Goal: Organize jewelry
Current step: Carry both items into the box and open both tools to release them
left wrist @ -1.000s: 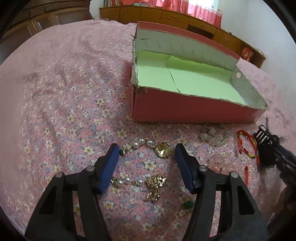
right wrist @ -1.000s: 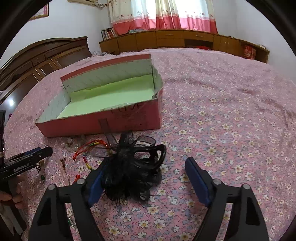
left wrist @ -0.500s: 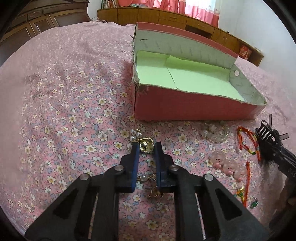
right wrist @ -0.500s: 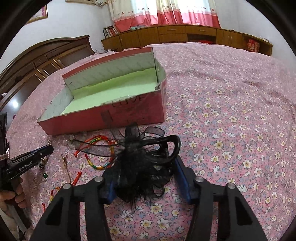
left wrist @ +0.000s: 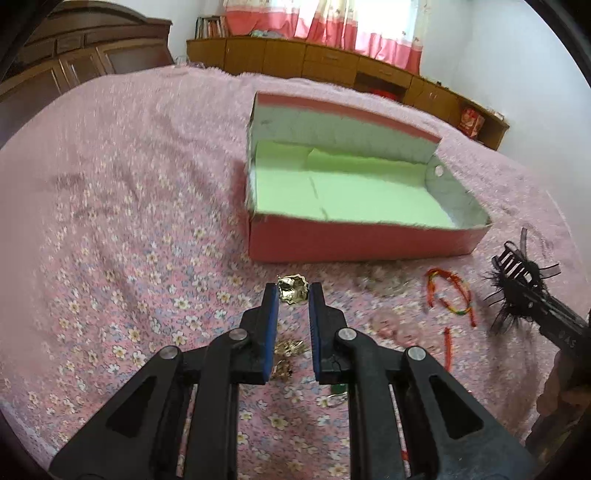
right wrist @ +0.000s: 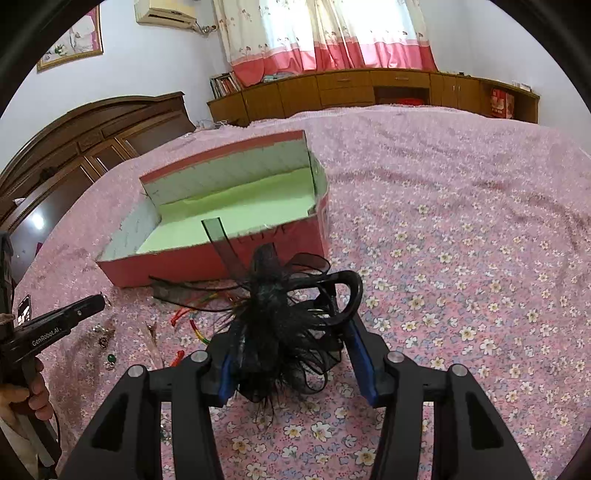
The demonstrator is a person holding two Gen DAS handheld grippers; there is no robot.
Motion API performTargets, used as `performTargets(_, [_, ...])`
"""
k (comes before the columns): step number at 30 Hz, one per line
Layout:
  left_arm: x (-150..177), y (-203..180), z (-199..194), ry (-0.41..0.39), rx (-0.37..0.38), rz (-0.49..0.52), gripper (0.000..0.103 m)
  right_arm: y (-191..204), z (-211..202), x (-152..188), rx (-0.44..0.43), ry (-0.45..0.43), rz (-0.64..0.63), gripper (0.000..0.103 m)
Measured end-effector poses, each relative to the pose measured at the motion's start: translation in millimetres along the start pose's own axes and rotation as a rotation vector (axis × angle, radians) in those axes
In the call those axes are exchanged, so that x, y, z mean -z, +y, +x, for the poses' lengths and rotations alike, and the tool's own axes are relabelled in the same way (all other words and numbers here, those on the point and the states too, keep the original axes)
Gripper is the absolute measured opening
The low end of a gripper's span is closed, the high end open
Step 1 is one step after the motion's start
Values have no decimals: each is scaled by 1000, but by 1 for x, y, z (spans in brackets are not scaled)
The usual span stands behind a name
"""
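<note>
Gripping gold brooch [left wrist: 293, 289] short of box's near wall [left wrist: 354, 242].

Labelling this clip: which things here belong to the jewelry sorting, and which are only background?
Job:
gold brooch in left tongs
black hair clip in right tongs
red box
red cord bracelet

Background:
bedspread
curtains
cabinets

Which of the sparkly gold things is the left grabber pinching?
The gold pendant nearest the red box, clamped at the left gripper fingertips. The other gold pieces lie loose on the bedspread, lower, between its fingers.
</note>
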State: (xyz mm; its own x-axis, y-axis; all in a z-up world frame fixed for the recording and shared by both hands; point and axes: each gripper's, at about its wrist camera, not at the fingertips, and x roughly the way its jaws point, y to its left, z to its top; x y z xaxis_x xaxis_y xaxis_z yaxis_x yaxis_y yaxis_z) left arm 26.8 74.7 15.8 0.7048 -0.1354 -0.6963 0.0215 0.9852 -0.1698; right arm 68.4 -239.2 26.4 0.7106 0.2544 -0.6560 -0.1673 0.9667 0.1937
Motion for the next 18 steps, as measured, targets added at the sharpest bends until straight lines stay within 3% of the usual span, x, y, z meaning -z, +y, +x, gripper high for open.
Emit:
performTargets(12, [-22,14,-41,-104,22,32,8,13,-20,-24,-14,-75,-52,53])
performTargets(18, [-52,0,-32,-140,26,50,8,23,-21,-49,-11,-107,-87,53])
